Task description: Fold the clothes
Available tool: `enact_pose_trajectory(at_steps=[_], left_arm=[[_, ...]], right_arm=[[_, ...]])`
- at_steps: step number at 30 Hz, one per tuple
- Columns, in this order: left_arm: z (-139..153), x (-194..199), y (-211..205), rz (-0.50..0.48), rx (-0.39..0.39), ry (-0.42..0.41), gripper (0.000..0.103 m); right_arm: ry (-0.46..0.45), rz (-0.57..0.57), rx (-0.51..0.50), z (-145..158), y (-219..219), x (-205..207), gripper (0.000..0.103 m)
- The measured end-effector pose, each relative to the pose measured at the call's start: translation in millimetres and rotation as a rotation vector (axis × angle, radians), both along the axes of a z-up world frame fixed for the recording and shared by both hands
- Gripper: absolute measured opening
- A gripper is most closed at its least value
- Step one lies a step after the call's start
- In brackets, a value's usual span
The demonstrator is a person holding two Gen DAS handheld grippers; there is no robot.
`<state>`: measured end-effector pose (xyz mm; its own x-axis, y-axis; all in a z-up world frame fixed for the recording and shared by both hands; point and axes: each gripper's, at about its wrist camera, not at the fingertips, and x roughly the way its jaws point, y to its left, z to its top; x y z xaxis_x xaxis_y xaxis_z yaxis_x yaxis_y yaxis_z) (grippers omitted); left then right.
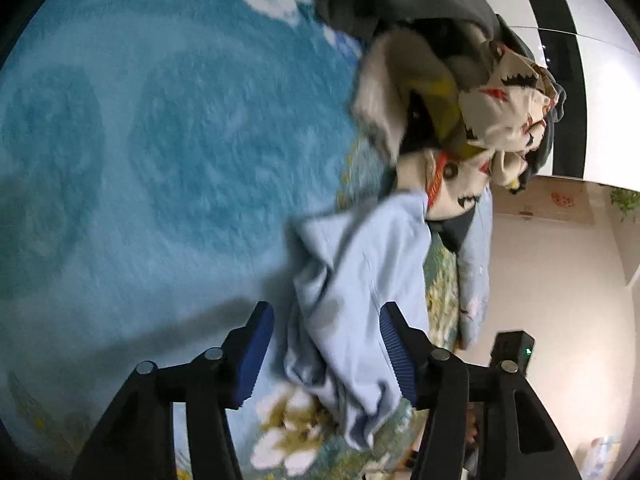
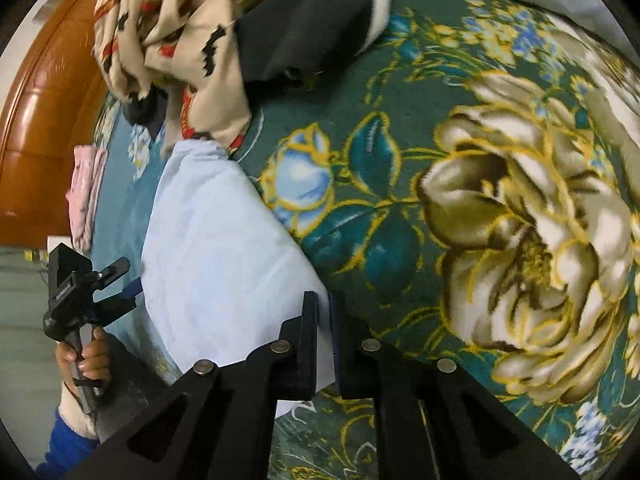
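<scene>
Garment: pale blue garment (image 2: 216,240) — smooth in the right wrist view, bunched in the left — on the floral blanket (image 2: 460,184).
Right gripper (image 2: 323,320): pinched onto its edge.
Left gripper (image 1: 326,350): jaws wide, cloth between, ungripped.
Right view only: hand (image 2: 86,360), pink cloth (image 2: 86,196).

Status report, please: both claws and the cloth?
Right claw shut on light blue garment. Left claw open around it. Clothes pile beside, untouched.

Two grippers (image 1: 326,356) (image 2: 325,344), several garments (image 2: 216,248)
</scene>
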<state>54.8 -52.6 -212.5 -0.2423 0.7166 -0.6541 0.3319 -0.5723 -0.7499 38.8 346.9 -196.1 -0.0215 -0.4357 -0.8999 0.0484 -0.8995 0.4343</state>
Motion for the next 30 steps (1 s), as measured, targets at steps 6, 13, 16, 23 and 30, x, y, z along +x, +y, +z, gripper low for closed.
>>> enact_pose_trajectory(at_steps=[6, 13, 16, 23, 30], left_arm=[[-6.6, -19.0, 15.4, -0.041, -0.063, 0.016, 0.065], [-15.0, -28.5, 30.0, -0.007, 0.048, 0.008, 0.063], [-15.3, -26.7, 32.5, 0.019, 0.084, 0.004, 0.057], [-13.1, -18.7, 40.4, 0.044, 0.04, -0.011, 0.013], [40.5, 3.8, 0.1, 0.131, 0.006, 0.096, 0.012]], right_arm=[[-0.019, -0.169, -0.12, -10.3, 36.7, 23.0, 0.056], [-0.025, -0.314, -0.205, -44.1, 27.2, 38.5, 0.06], [-0.002, -0.369, -0.226, -43.6, 22.0, 36.3, 0.055], [0.008, -0.35, -0.183, -18.1, -1.7, 22.9, 0.012], [0.103, -0.127, -0.218, 48.9, -54.0, 6.4, 0.011]])
